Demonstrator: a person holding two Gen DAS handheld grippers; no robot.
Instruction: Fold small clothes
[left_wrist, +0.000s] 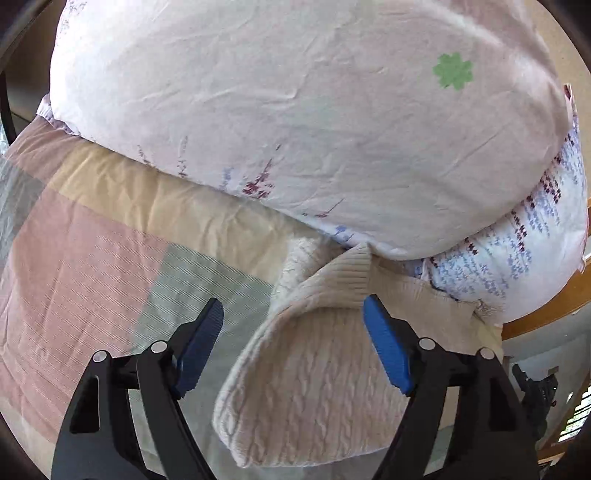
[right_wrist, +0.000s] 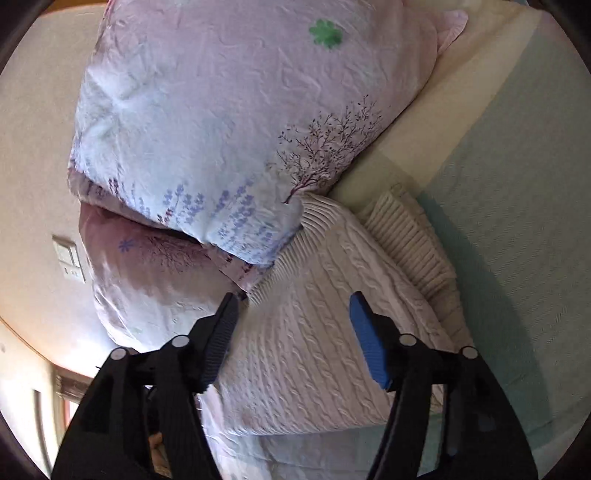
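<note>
- We see the cream cable-knit sweater (left_wrist: 306, 373) on the pastel checked bedsheet (left_wrist: 81, 266), between our left gripper's (left_wrist: 293, 347) wide-spread, empty jaws, toward 1 o'clock.
- Our right gripper (right_wrist: 291, 339) gapes empty over it; the floral pillow (right_wrist: 229, 122) sits at 12.

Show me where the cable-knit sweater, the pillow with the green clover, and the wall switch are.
cable-knit sweater (right_wrist: 306, 350): right wrist view, on the cable-knit body panel.
pillow with the green clover (left_wrist: 295, 122): left wrist view, on the plain pink middle of its cover.
wall switch (right_wrist: 68, 258): right wrist view, on its plate.
</note>
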